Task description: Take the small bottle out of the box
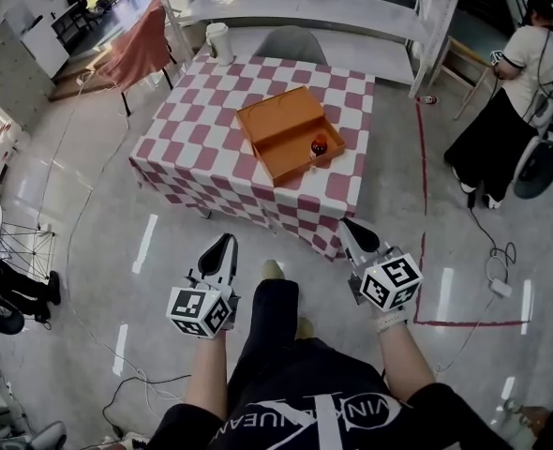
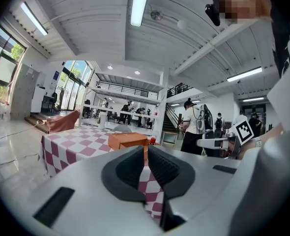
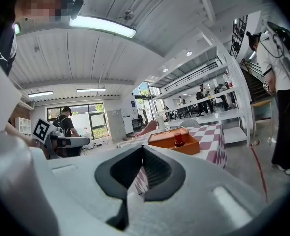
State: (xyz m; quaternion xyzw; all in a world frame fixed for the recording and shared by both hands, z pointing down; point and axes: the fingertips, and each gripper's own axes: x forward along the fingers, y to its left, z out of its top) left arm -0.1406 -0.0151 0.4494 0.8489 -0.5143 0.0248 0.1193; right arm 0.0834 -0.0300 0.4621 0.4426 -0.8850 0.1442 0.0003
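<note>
Table (image 1: 211,129) under a red-and-white checked cloth, out ahead across a grey floor. On the right half of the tabletop, orange box (image 1: 275,125), set askew to the edges, open on top, one end close to the right edge. Inside, at that end, small bottle (image 1: 319,144): red, upright, just beside the box's wall. Shows again in the right gripper view, rising above the orange rim, and in the left gripper view only as a red speck at the box's right end. At the far left corner of the tabletop, white cup (image 1: 219,41); behind the far edge, grey chair (image 1: 291,45), and beyond that, white shelving (image 1: 305,3). Low over the floor, left gripper (image 1: 225,242) and right gripper (image 1: 348,223), one on either side of the wearer's black-clad legs, both pointing toward the table and well short of its near corner. Left jaws together at the tips, nothing held, only checked cloth visible through the slit lower down. Right jaws pressed together likewise, empty. Off past the right edge of the table, beyond a red tape line (image 1: 421,157) on the floor, person in a white top (image 1: 515,92), standing with back turned.
</note>
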